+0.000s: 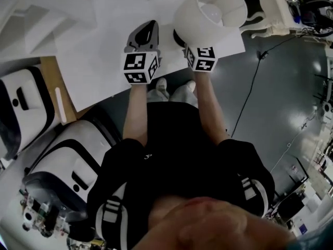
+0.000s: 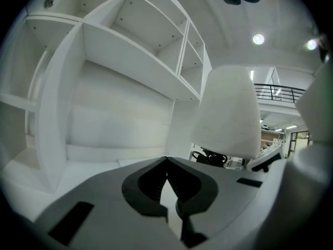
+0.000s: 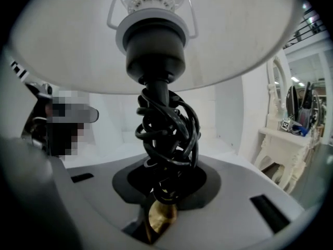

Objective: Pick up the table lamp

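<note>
Right gripper [image 3: 159, 204] is clamped on the table lamp [image 3: 155, 46] at its stem [image 3: 157, 222], shade [image 3: 239, 46] overhanging the jaws, while left gripper [image 2: 167, 163] sits closed and empty alongside; judged light, top-heavy, with a crushable shade and a slip-prone wound cord [image 3: 174, 132], so the stem grip is sound.

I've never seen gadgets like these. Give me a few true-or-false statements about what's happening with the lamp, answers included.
1. The right gripper is clamped on the stem of the table lamp, below the lampshade. True.
2. The lampshade is black. False: it is white.
3. A black cord is wound round the stem. True.
4. White shelving stands ahead of the left gripper. True.
5. The left gripper holds the lampshade. False: its jaws are together with nothing between them.
</note>
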A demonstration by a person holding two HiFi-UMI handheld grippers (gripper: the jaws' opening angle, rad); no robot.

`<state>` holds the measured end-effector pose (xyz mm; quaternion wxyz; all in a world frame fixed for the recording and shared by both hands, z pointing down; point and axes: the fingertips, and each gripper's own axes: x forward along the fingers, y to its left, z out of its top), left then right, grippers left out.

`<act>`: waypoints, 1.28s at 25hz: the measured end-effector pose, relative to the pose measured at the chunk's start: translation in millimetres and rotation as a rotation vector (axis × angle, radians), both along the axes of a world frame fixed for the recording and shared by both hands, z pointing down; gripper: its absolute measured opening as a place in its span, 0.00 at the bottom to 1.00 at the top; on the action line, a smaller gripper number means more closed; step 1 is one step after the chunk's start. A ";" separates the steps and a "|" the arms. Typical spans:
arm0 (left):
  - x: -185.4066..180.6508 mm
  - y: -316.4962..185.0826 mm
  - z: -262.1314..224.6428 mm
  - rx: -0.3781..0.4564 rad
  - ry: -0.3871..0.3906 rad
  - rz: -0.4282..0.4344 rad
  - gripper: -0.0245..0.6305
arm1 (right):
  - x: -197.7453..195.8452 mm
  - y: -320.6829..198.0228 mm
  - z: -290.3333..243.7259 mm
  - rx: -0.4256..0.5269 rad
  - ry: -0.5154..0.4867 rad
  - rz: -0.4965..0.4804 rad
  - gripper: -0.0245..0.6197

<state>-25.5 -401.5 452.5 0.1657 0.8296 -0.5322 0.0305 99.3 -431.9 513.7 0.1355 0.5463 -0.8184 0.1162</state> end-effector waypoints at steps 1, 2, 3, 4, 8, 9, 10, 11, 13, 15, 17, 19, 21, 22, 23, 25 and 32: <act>-0.6 0.9 -4.8 0.013 0.001 -0.002 0.05 | 0.5 3.0 -9.3 0.009 -0.006 0.008 0.19; -1.5 1.8 -9.6 0.023 0.006 -0.005 0.05 | 0.3 6.1 -18.3 0.019 -0.011 0.013 0.19; -2.0 2.5 -14.8 0.032 0.012 -0.007 0.05 | -0.1 8.9 -27.1 0.029 -0.015 0.016 0.19; -1.9 3.3 -20.3 0.043 0.016 -0.005 0.05 | -0.2 11.7 -35.7 0.039 -0.017 0.019 0.19; 0.8 3.7 -43.4 0.088 0.027 0.011 0.05 | 4.9 22.7 -69.1 0.070 -0.027 0.035 0.19; 1.7 3.6 -49.5 0.098 0.029 0.015 0.05 | 6.6 25.7 -77.3 0.076 -0.031 0.036 0.19; 3.0 3.7 -56.0 0.107 0.030 0.020 0.05 | 8.2 28.7 -85.4 0.082 -0.034 0.037 0.19; 4.7 3.5 -63.1 0.118 0.028 0.026 0.05 | 9.6 30.8 -93.9 0.088 -0.037 0.038 0.19; 8.8 1.5 -79.0 0.148 0.019 0.040 0.05 | 11.8 31.8 -112.8 0.109 -0.037 0.037 0.19; 14.8 -1.4 -94.8 0.182 0.011 0.057 0.05 | 14.3 30.8 -133.5 0.144 -0.036 0.035 0.19; 22.4 -3.1 -107.9 0.212 0.005 0.075 0.05 | 17.9 30.9 -153.5 0.183 -0.038 0.032 0.19; 28.3 -1.8 -117.0 0.229 0.001 0.086 0.05 | 21.0 33.9 -169.0 0.200 -0.045 0.028 0.19; 31.0 0.4 -123.5 0.238 -0.004 0.091 0.05 | 22.7 37.7 -180.9 0.202 -0.050 0.025 0.19; 31.6 1.1 -126.6 0.244 -0.004 0.093 0.05 | 23.3 39.1 -186.1 0.205 -0.050 0.024 0.19; 32.1 1.4 -129.3 0.250 -0.004 0.094 0.05 | 23.9 40.2 -190.3 0.209 -0.050 0.024 0.19; 31.9 1.8 -132.6 0.256 -0.004 0.098 0.05 | 24.8 41.3 -194.6 0.213 -0.047 0.029 0.19; 17.4 -3.3 -133.5 0.259 0.001 0.080 0.05 | 23.7 38.5 -197.1 0.215 -0.045 0.045 0.19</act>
